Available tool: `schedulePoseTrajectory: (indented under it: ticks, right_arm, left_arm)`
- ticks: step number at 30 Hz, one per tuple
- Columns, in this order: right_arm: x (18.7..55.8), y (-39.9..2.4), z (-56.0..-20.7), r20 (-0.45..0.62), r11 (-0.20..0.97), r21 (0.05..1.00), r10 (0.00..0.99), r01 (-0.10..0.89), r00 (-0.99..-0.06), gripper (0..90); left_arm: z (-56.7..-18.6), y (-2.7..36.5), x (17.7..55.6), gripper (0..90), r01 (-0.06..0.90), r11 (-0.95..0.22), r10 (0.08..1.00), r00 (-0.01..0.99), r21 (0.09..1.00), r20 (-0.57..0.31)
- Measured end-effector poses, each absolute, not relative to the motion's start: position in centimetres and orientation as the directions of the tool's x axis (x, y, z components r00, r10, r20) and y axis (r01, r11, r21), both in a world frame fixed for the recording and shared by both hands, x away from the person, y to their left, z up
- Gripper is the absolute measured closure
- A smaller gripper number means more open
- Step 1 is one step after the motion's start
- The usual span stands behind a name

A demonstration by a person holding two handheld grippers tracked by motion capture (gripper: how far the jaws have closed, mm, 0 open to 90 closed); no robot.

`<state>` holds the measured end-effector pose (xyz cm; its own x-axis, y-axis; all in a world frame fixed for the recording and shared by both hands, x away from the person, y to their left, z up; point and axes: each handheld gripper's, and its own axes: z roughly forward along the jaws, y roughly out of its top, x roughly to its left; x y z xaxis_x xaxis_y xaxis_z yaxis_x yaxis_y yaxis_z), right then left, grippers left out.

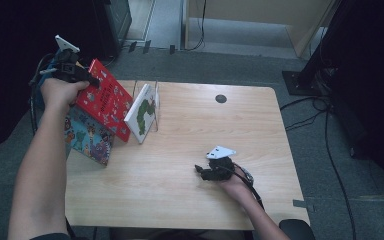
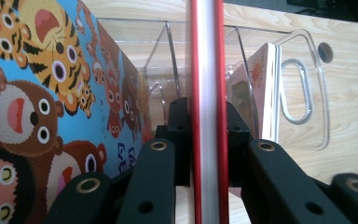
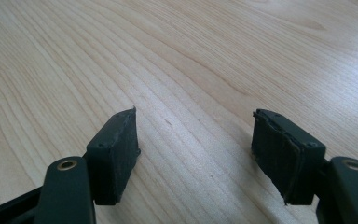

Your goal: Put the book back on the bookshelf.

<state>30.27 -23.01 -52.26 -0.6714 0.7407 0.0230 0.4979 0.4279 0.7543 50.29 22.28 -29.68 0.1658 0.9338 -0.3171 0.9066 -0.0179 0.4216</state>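
My left gripper (image 1: 82, 75) has its fingers clamped on the red book (image 1: 105, 100), held tilted above the desk (image 1: 205, 130) beside the clear rack (image 2: 303, 88). Right gripper (image 1: 211, 171) rests with fingers apart. Risk: the book catches the rack divider and tips the white book (image 1: 142, 112).

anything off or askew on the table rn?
Yes. The blue animal book leans tilted at the table's left edge, outside the clear rack. The white book slants in the rack rather than standing upright. The left hand-held gripper clamps the red book mid-air, tilted.
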Motion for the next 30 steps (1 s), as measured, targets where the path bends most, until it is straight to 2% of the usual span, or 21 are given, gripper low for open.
schedulePoseTrajectory:
  ticks: [5, 7, 11, 18, 30]
  right_arm:
    - [30.3, -23.0, -52.3, 0.021, 0.428, 0.755, 0.741, 0.497, -0.671, 31.6]
    - [30.3, -23.0, -52.3, 0.021, 0.428, 0.755, 0.741, 0.497, -0.671, 31.6]
    - [30.3, -23.0, -52.3, 0.021, 0.429, 0.755, 0.741, 0.497, -0.671, 31.6]
    - [30.2, -23.0, -52.3, 0.023, 0.426, 0.755, 0.743, 0.499, -0.669, 31.5]
    - [30.2, -23.1, -52.3, 0.022, 0.427, 0.754, 0.743, 0.499, -0.669, 31.4]
  left_arm:
    - [-29.2, 22.6, 50.1, 73.7, 0.887, -0.012, 0.934, 0.174, 0.462, -0.311]
    - [-29.1, 22.8, 50.0, 68.4, 0.889, -0.008, 0.939, 0.164, 0.459, -0.303]
    - [-29.0, 23.0, 49.8, 65.4, 0.892, -0.018, 0.937, 0.173, 0.452, -0.304]
    - [-28.3, 22.9, 49.4, 54.8, 0.886, -0.040, 0.933, 0.198, 0.461, -0.299]
    - [-27.1, 23.3, 48.3, 51.9, 0.877, -0.036, 0.930, 0.205, 0.479, -0.304]
